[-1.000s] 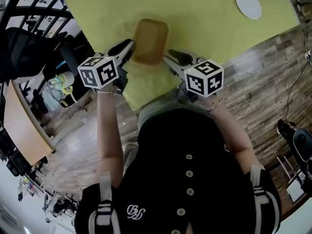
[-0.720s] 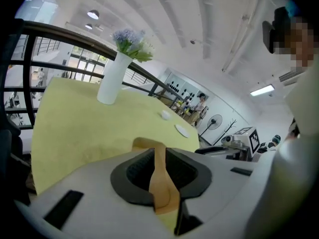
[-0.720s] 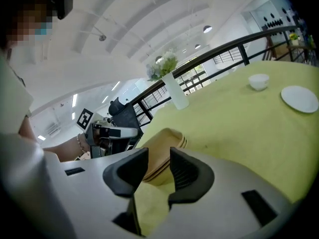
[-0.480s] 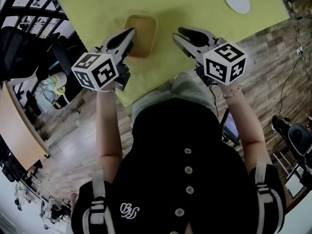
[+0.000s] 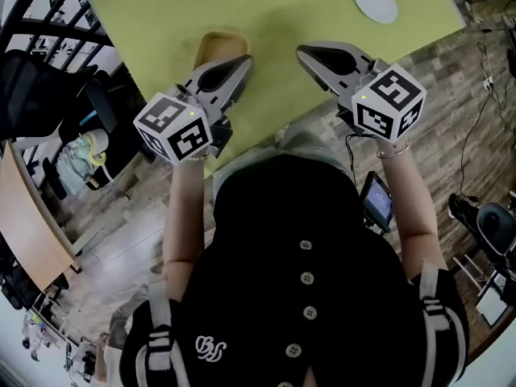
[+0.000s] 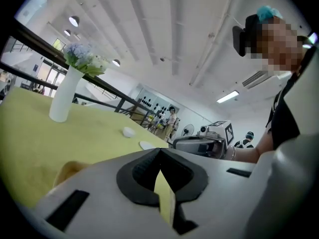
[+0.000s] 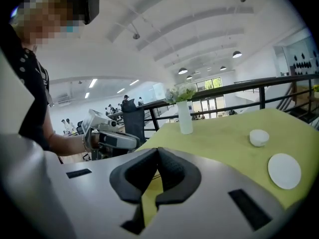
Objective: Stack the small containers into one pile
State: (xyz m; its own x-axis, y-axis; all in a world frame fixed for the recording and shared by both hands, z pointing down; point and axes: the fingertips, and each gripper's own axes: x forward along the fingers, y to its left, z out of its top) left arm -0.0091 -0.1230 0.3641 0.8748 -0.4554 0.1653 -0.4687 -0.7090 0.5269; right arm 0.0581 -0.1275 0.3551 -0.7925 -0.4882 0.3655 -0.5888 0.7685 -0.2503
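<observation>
A tan rectangular container sits on the yellow-green table near its front edge; its rim shows low in the left gripper view. My left gripper hovers over the container's right side, shut and empty. My right gripper hangs above the table to the container's right, apart from it. Its jaws have just been closing and now meet at the tips with nothing between them. Each gripper shows in the other's view.
A white plate lies at the table's far right, with a small white bowl beyond it. A white vase with flowers stands farther back. Wooden floor, chairs and a dark railing surround the table. A person stands in the far background.
Both grippers rose from either side of the tan container and now hang above the table. The right jaws went from wide open to closed; the left jaws closed too.
</observation>
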